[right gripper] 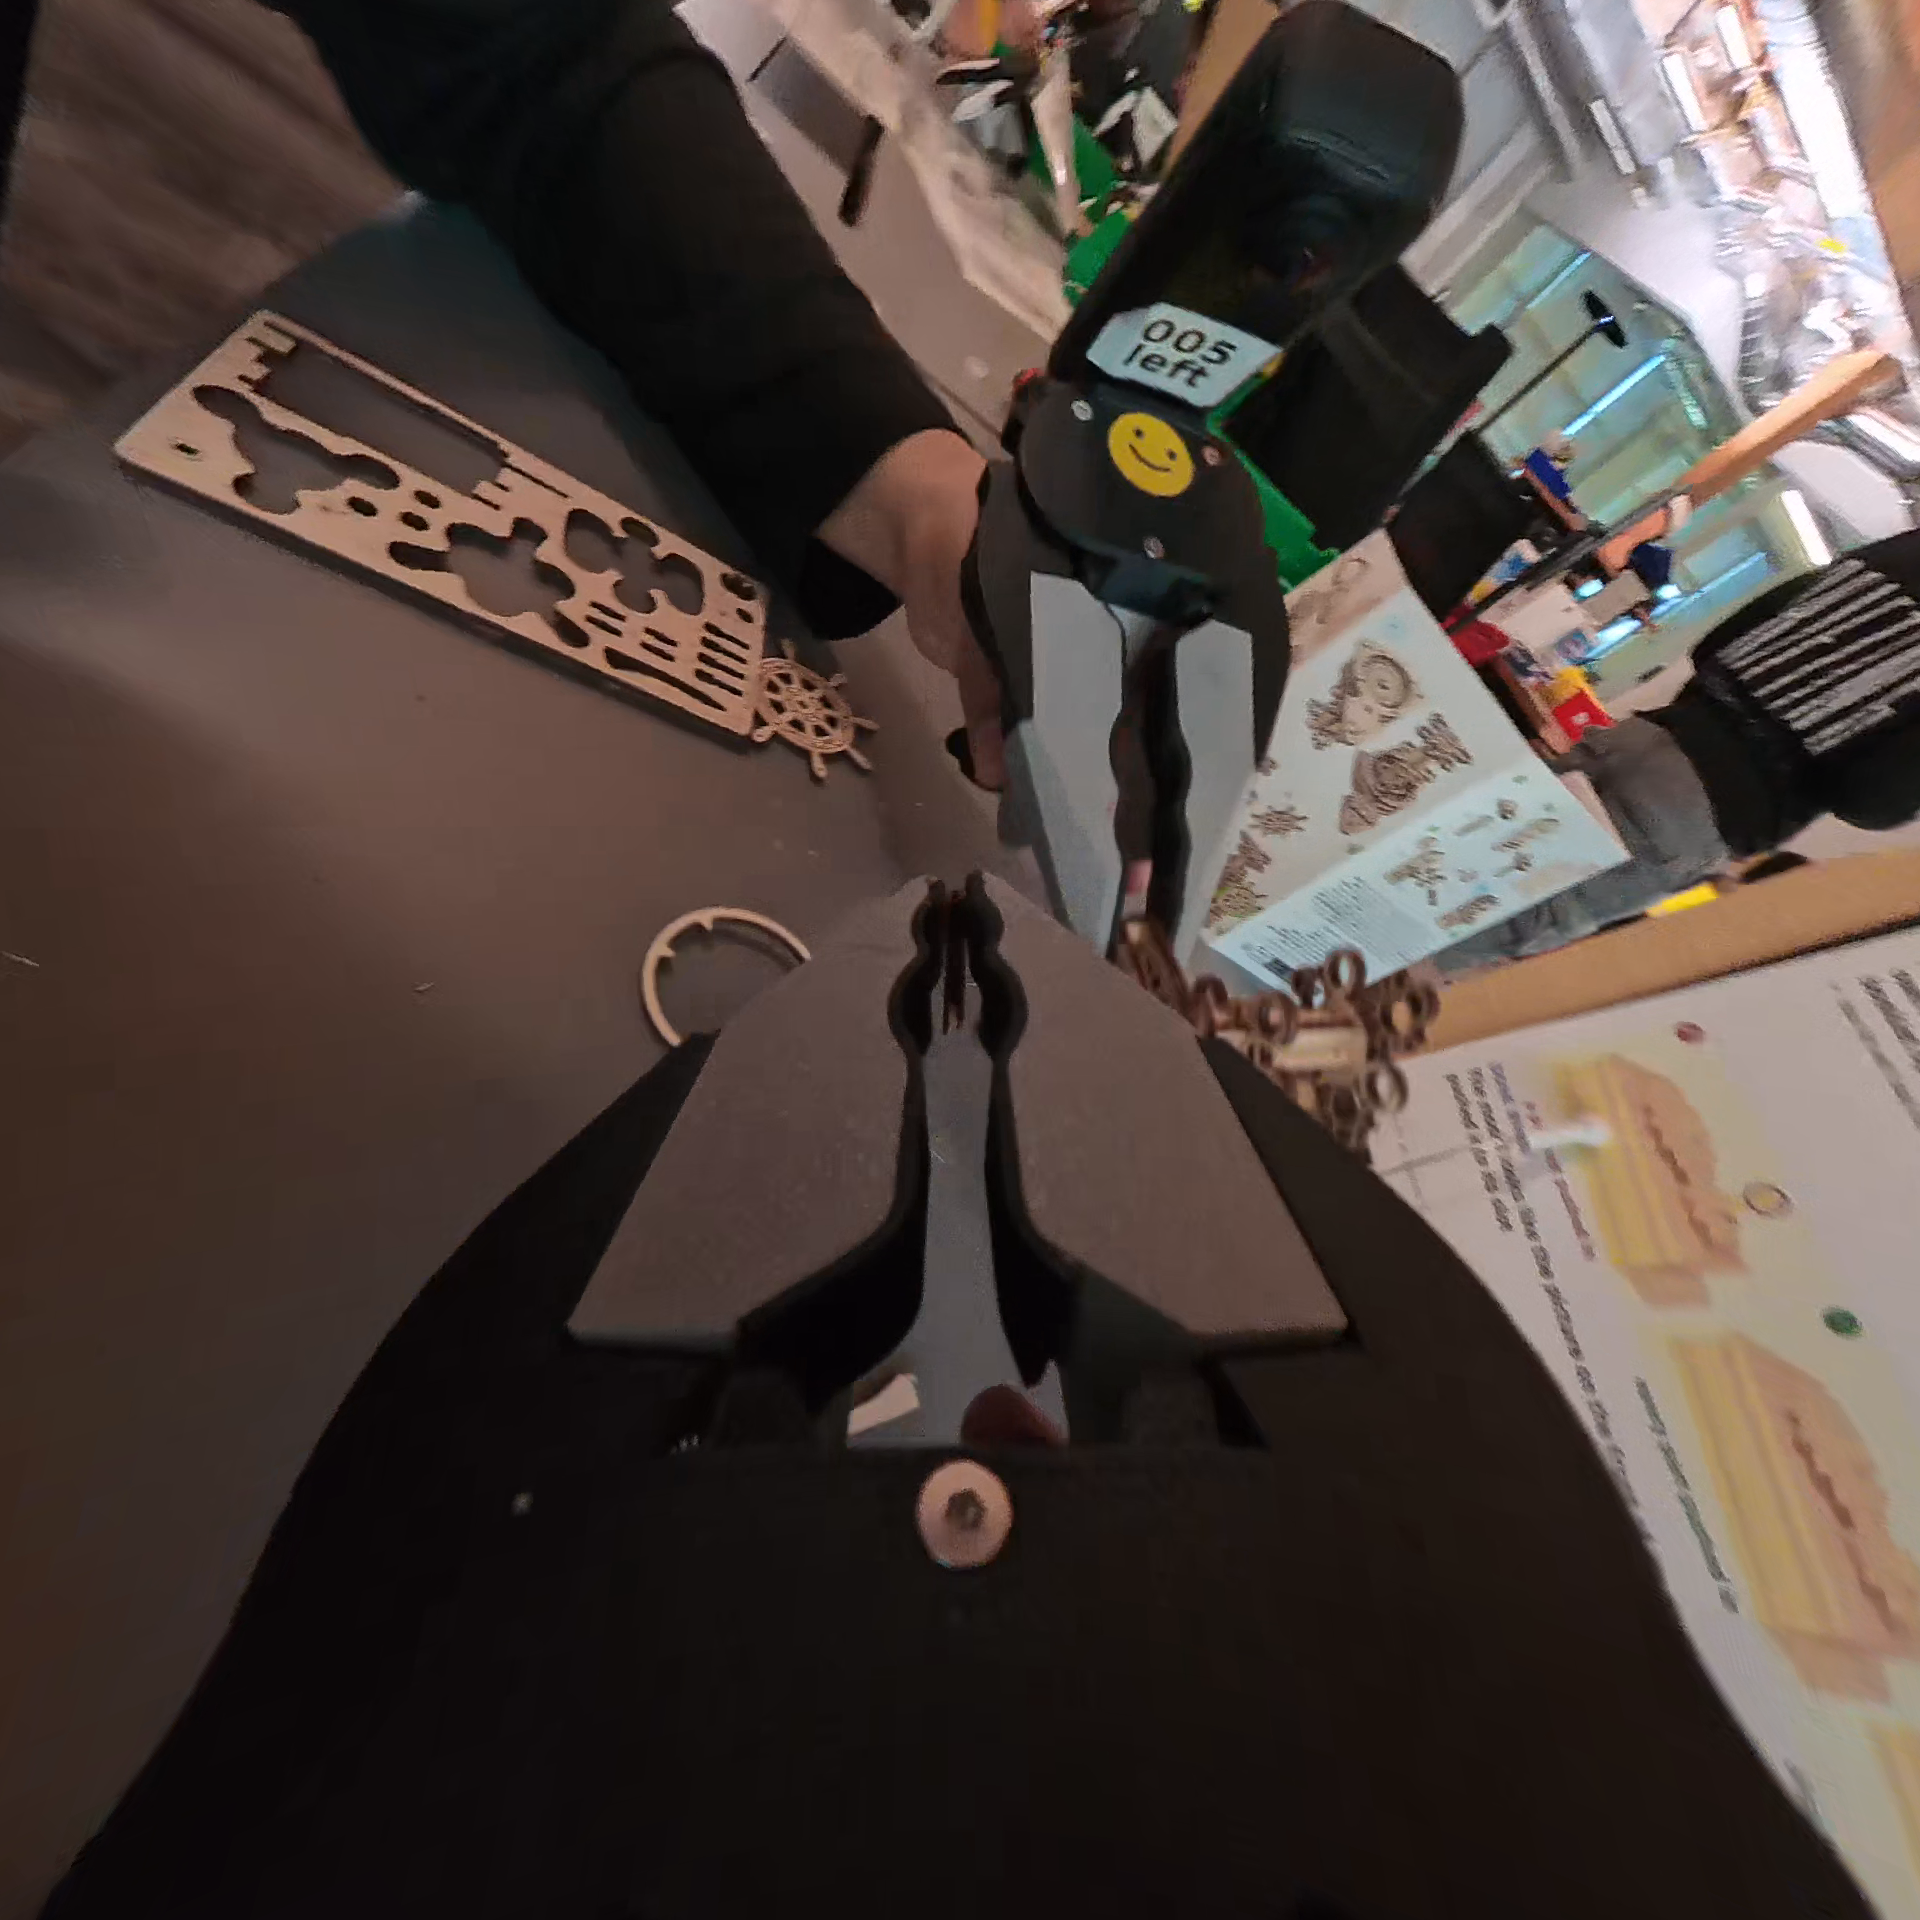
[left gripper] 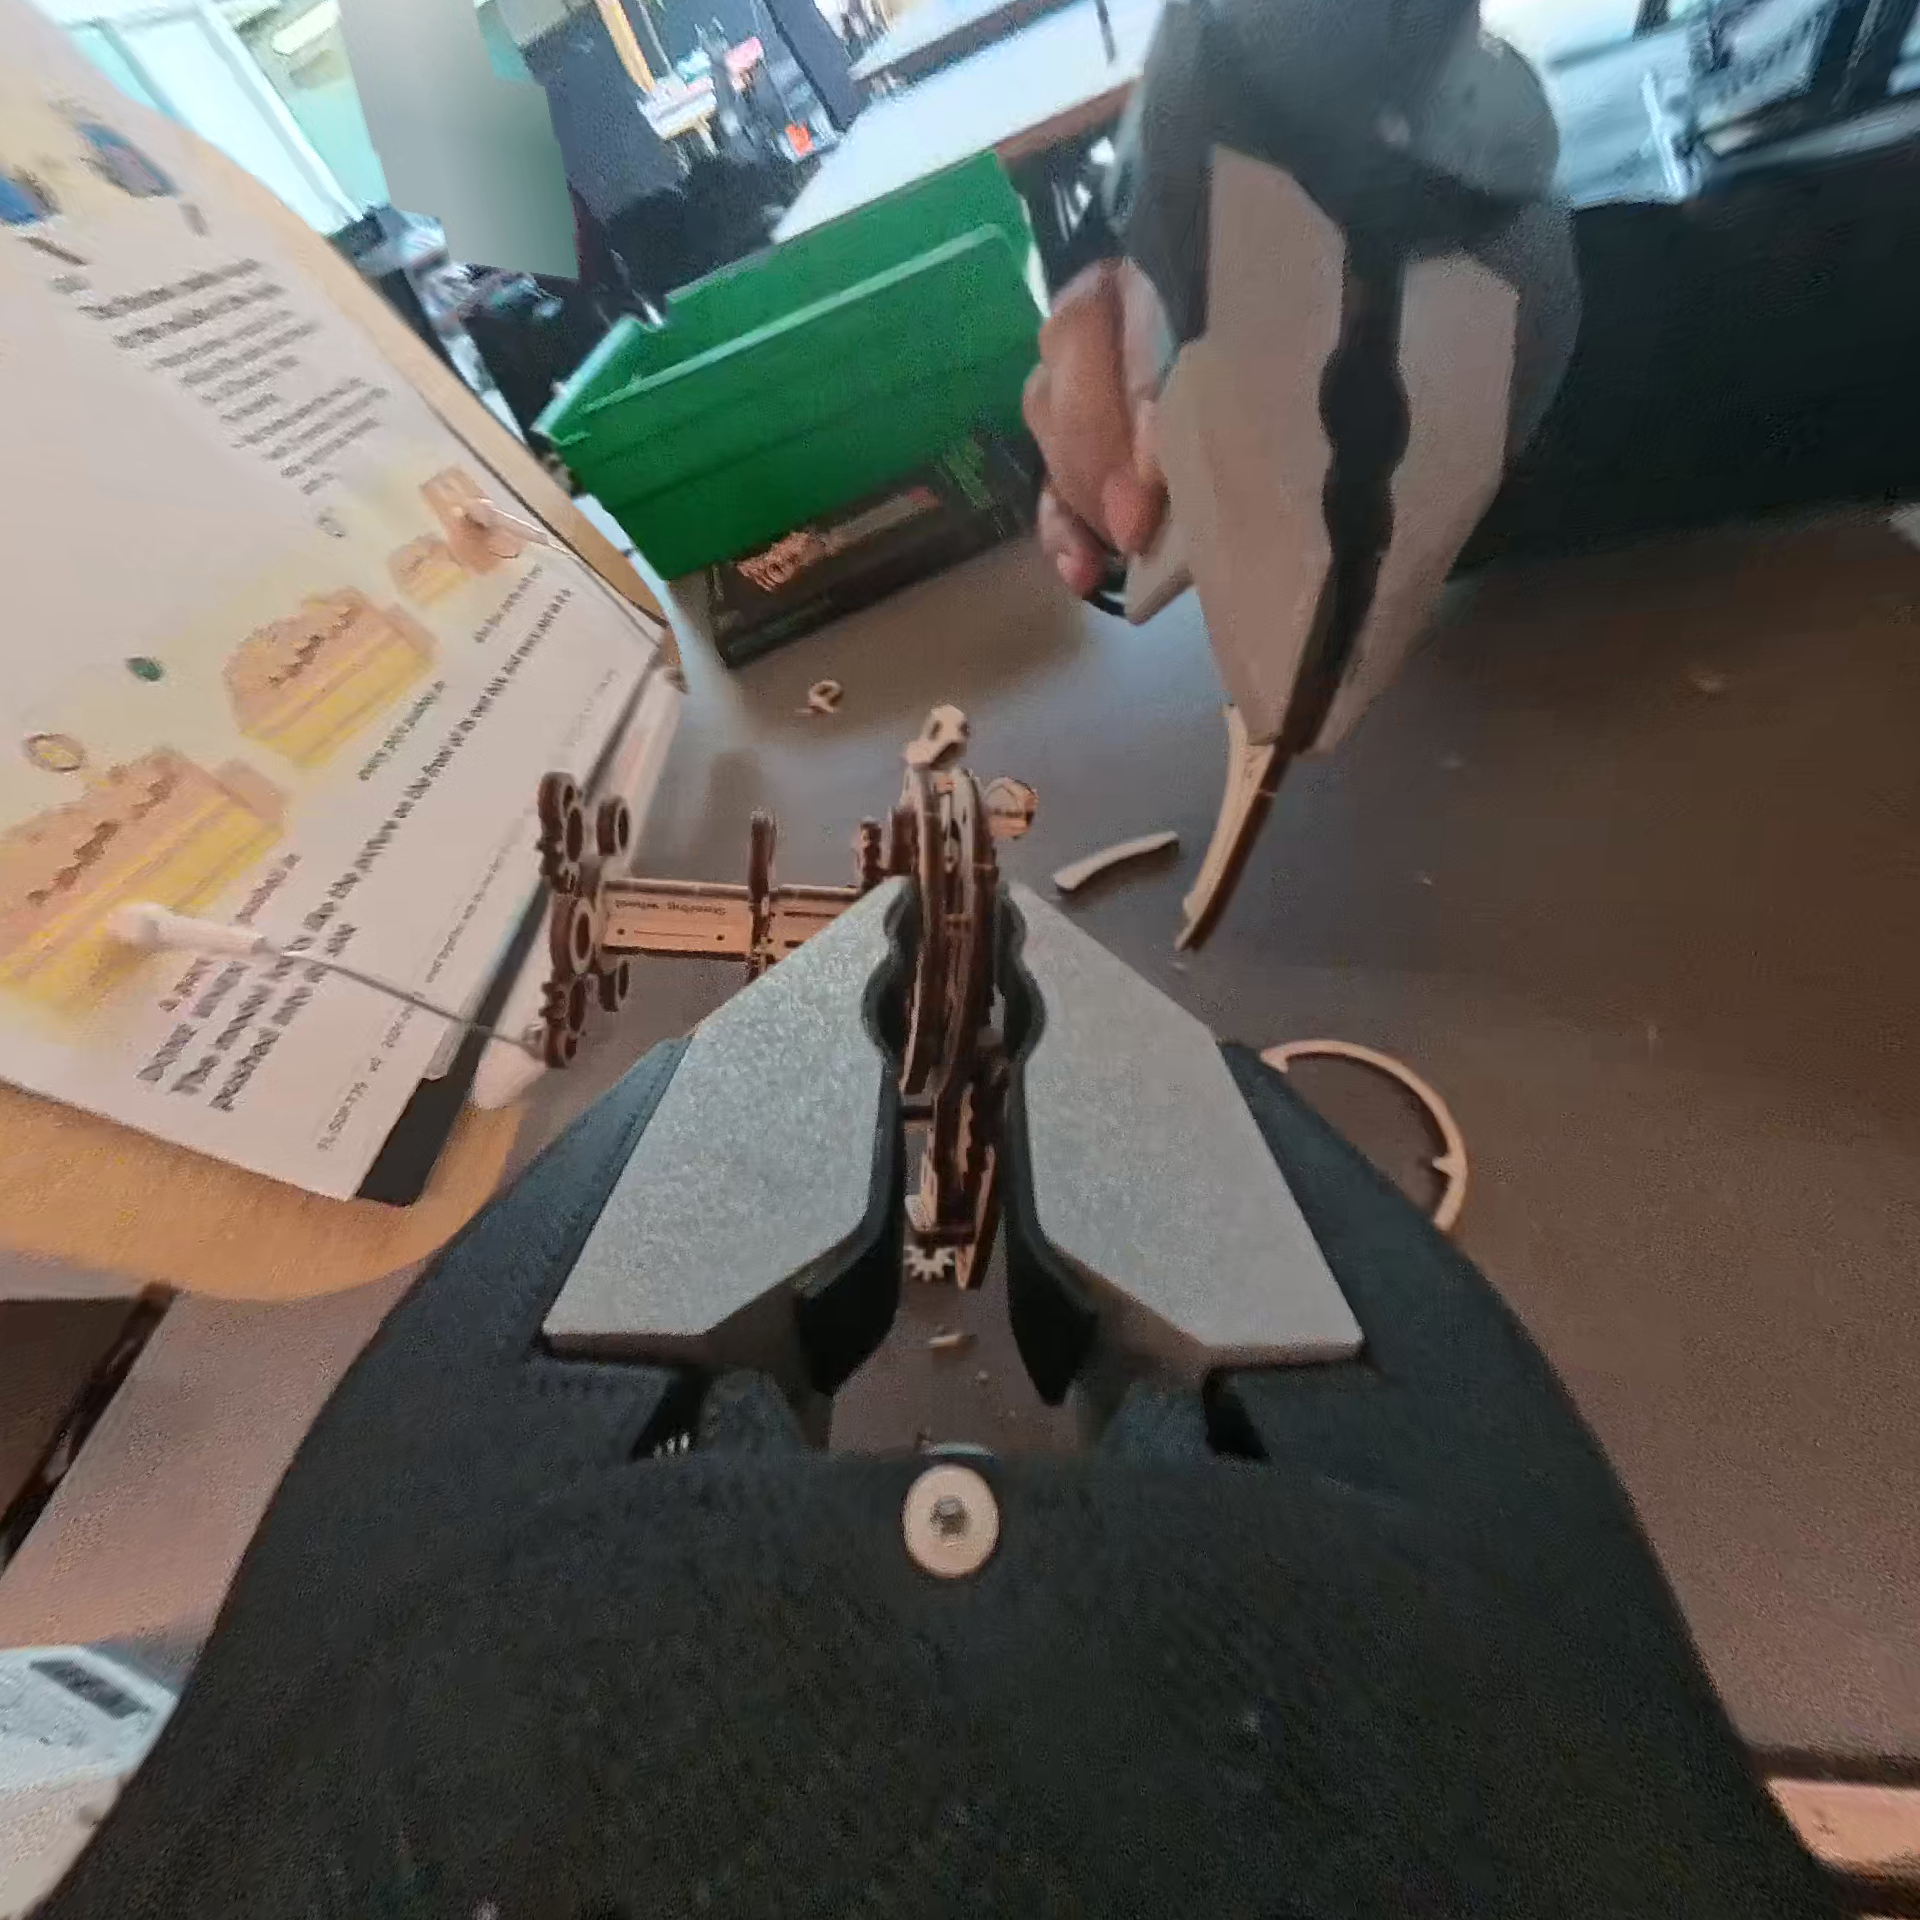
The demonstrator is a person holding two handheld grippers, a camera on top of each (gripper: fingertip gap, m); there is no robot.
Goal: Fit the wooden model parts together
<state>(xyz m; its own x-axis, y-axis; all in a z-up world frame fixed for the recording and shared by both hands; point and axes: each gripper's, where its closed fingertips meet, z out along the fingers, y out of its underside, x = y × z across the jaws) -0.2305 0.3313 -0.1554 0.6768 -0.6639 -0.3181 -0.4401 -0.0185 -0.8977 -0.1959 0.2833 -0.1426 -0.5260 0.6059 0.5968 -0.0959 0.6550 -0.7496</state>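
Closed on the wooden gear assembly [left gripper: 951, 935] above the tabletop [left gripper: 1558, 1039], the left gripper [left gripper: 951, 914] may crack it if the right gripper [right gripper: 958, 914], gripping a thin curved wooden piece [left gripper: 1236, 831], arrives misaligned.

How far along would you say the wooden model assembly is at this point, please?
Partly done: the wooden model already carries gears and an axle. In hand: the left gripper clamps its wheel, and the right gripper holds a curved piece. Left: that piece, the loose ring and the ship's wheel.
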